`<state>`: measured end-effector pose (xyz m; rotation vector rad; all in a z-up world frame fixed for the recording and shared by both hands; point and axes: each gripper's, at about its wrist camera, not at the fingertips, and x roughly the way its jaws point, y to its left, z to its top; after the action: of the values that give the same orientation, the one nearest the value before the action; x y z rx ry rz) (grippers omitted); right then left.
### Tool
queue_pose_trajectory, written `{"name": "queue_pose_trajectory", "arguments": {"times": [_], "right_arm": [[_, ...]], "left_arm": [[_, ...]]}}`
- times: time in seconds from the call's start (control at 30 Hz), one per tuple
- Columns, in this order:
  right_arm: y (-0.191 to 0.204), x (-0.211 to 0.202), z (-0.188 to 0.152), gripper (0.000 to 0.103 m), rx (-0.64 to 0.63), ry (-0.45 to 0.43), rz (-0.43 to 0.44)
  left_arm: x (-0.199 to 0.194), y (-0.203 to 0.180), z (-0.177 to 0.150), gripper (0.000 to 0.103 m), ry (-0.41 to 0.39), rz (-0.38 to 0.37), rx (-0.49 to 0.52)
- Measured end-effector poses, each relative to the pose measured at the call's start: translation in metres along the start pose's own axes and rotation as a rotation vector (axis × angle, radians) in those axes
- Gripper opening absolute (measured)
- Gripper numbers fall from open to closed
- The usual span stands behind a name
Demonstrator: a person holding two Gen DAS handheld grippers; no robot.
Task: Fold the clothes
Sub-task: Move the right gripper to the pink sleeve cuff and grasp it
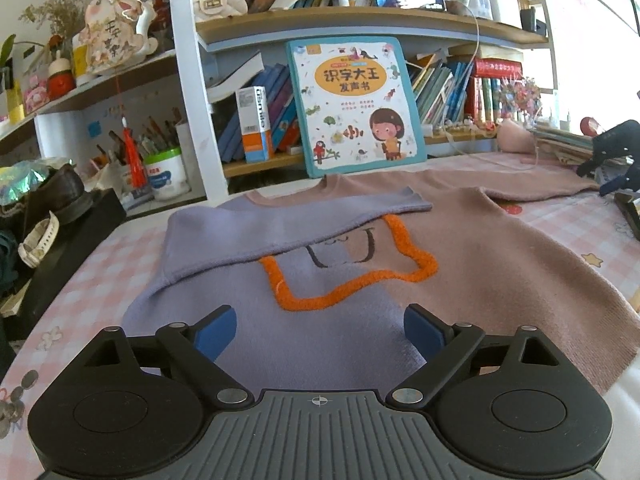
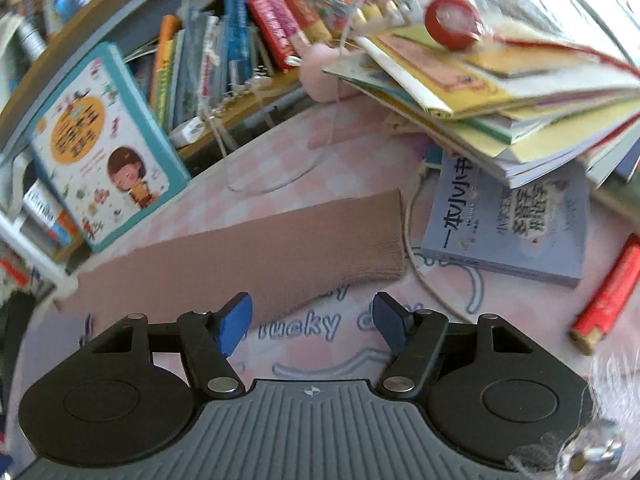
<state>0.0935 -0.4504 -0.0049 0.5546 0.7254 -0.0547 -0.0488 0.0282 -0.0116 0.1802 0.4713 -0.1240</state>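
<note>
I am holding my right tongs [image 2: 312, 326] open and empty just short of the brown sleeve [image 2: 280, 252], lying crosswise ahead, cuff rightward, nearer them than my open left tongs [image 1: 320, 330].

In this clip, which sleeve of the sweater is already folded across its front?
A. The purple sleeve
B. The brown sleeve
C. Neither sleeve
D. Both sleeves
A: the purple sleeve lies across the sweater chest, over the top of the orange star outline, while the brown sleeve is stretched out flat on the table.
</note>
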Motion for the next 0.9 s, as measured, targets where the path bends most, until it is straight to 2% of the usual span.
{"name": "queue_pose_trajectory", "arguments": {"times": [0.1, 0.13, 0.23, 0.3, 0.37, 0.43, 0.57, 0.63, 0.77, 0.9], "right_arm": [[-0.003, 0.009, 0.008, 0.064, 0.075, -0.040, 0.006], [-0.006, 0.012, 0.009, 0.061, 0.104, -0.052, 0.013], [-0.014, 0.019, 0.013, 0.047, 0.196, -0.067, 0.047], [-0.018, 0.024, 0.015, 0.034, 0.248, -0.056, 0.068], [-0.019, 0.028, 0.015, 0.013, 0.266, -0.034, 0.066], [-0.016, 0.028, 0.016, 0.007, 0.241, -0.039, 0.042], [0.000, 0.015, 0.023, 0.005, 0.190, -0.068, 0.075], [0.018, 0.002, 0.031, 0.005, 0.156, -0.089, 0.126], [0.078, -0.026, 0.049, 0.005, 0.045, -0.120, 0.269], [0.158, -0.045, 0.053, 0.005, -0.101, -0.142, 0.403]], "left_arm": [[0.001, 0.002, 0.000, 0.093, 0.005, -0.005, -0.009], [0.001, 0.002, 0.000, 0.093, 0.007, -0.006, -0.012], [0.002, 0.003, 0.000, 0.093, 0.012, -0.008, -0.023], [0.002, 0.004, 0.000, 0.093, 0.014, -0.008, -0.027], [0.002, 0.004, 0.000, 0.093, 0.015, -0.007, -0.030], [0.002, 0.004, 0.000, 0.093, 0.015, -0.006, -0.028], [0.002, 0.003, 0.000, 0.093, 0.013, -0.003, -0.024], [0.002, 0.003, 0.000, 0.093, 0.011, -0.002, -0.022], [0.001, 0.004, 0.000, 0.093, 0.007, -0.005, -0.023], [0.000, 0.004, -0.001, 0.093, 0.000, -0.010, -0.029]]}}
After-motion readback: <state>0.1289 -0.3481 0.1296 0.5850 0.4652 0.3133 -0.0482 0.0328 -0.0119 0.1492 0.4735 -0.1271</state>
